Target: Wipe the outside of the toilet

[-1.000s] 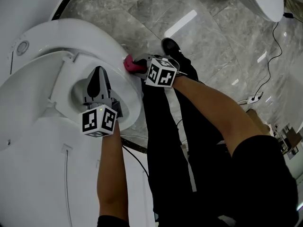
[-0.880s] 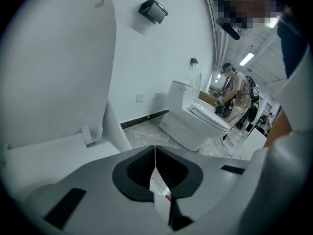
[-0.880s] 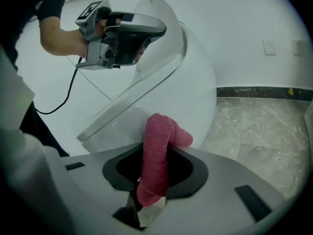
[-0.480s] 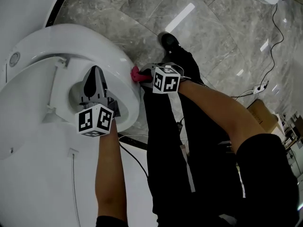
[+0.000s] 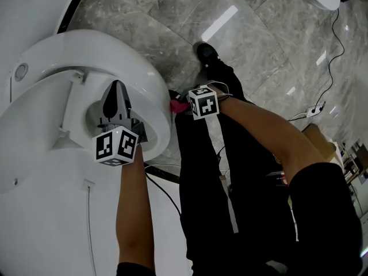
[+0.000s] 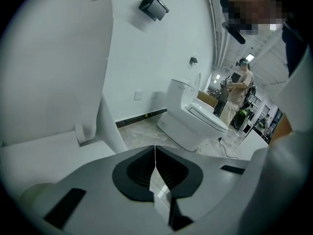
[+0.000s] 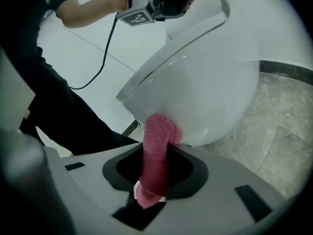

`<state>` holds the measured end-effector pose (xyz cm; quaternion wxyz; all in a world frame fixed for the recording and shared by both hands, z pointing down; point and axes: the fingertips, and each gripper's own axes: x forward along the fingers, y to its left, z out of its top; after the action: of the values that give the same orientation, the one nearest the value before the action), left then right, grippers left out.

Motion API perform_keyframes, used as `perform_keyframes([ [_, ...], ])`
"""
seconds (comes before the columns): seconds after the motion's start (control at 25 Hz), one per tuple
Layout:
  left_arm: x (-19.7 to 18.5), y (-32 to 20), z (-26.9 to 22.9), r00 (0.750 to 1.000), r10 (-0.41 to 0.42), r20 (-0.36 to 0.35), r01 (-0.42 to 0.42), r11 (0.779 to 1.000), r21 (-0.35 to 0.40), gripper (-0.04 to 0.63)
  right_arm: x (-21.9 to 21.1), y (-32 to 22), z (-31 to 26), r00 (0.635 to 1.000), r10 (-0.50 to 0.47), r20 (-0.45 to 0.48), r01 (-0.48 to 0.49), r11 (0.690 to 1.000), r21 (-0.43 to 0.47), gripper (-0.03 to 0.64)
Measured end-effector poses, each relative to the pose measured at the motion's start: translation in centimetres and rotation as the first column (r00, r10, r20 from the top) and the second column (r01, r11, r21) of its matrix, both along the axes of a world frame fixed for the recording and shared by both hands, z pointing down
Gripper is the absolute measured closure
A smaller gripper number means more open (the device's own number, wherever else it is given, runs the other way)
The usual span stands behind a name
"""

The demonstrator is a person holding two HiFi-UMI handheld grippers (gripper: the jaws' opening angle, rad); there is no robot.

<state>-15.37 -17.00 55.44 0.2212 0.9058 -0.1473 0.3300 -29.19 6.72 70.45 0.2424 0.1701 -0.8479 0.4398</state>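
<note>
Above the grey marble floor (image 5: 172, 10), I am pressing the pink cloth (image 7: 156, 165), clamped in my right gripper (image 5: 179, 104), against the toilet (image 5: 115, 48) bowl's outside at 3 o'clock, while my left gripper (image 5: 117, 91), jaws closed on nothing, is hovering over the seat.

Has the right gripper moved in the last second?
Yes. The right gripper, shut on the pink cloth, has slid along the outside of the toilet bowl, away from the black shoe, toward the person's legs.

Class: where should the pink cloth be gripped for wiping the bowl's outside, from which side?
Clamp the folded cloth across its middle, from the side away from the bowl: its rolled end then protrudes past the right gripper against the curved wall.
</note>
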Motion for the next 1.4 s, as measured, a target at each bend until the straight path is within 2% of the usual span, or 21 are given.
perform_keyframes([
  [0.12, 0.1, -1.1, -0.3, 1.0, -0.027, -0.007, 0.027, 1.0, 0.006, 0.577, 3.0, -2.2, -0.4, 0.999, 0.051, -0.008, -0.051, 0.999, 0.004, 0.489],
  [0.28, 0.5, -2.1, -0.4, 0.998, -0.056, -0.006, 0.056, 0.998, 0.011, 0.575, 10.0, -8.1, -1.3, 0.986, 0.153, -0.072, -0.145, 0.984, 0.101, 0.489],
  [0.36, 0.7, -2.7, -0.4, 0.997, -0.072, -0.006, 0.072, 0.997, 0.017, 0.577, 13.8, -12.1, -2.3, 0.969, 0.228, -0.097, -0.21, 0.963, 0.167, 0.489],
  [0.52, 1.1, -4.6, -0.7, 0.991, -0.131, 0.007, 0.131, 0.991, 0.035, 0.577, 19.6, -20.6, -4.8, 0.924, 0.364, -0.113, -0.318, 0.9, 0.3, 0.489],
  [0.72, 2.5, -6.7, -0.5, 0.983, -0.184, 0.014, 0.183, 0.982, 0.036, 0.577, 23.0, -29.7, -5.5, 0.878, 0.458, -0.137, -0.384, 0.847, 0.367, 0.489],
  [0.84, 3.5, -6.6, -0.2, 0.982, -0.186, 0.015, 0.186, 0.982, 0.027, 0.575, 23.1, -34.2, -5.4, 0.886, 0.444, -0.133, -0.363, 0.842, 0.398, 0.489],
  [1.04, 3.9, -6.7, 0.3, 0.979, -0.205, 0.015, 0.205, 0.979, 0.01, 0.575, 20.8, -38.6, -4.8, 0.927, 0.353, -0.13, -0.273, 0.869, 0.412, 0.489],
  [1.2, 3.9, -6.4, 0.9, 0.975, -0.221, 0.019, 0.221, 0.975, -0.005, 0.577, 19.2, -38.7, -3.4, 0.948, 0.257, -0.187, -0.152, 0.884, 0.441, 0.489],
  [1.4, 4.2, -5.8, 1.1, 0.973, -0.229, 0.004, 0.229, 0.973, -0.024, 0.575, 18.3, -37.1, -2.3, 0.959, 0.245, -0.142, -0.165, 0.891, 0.424, 0.488],
])
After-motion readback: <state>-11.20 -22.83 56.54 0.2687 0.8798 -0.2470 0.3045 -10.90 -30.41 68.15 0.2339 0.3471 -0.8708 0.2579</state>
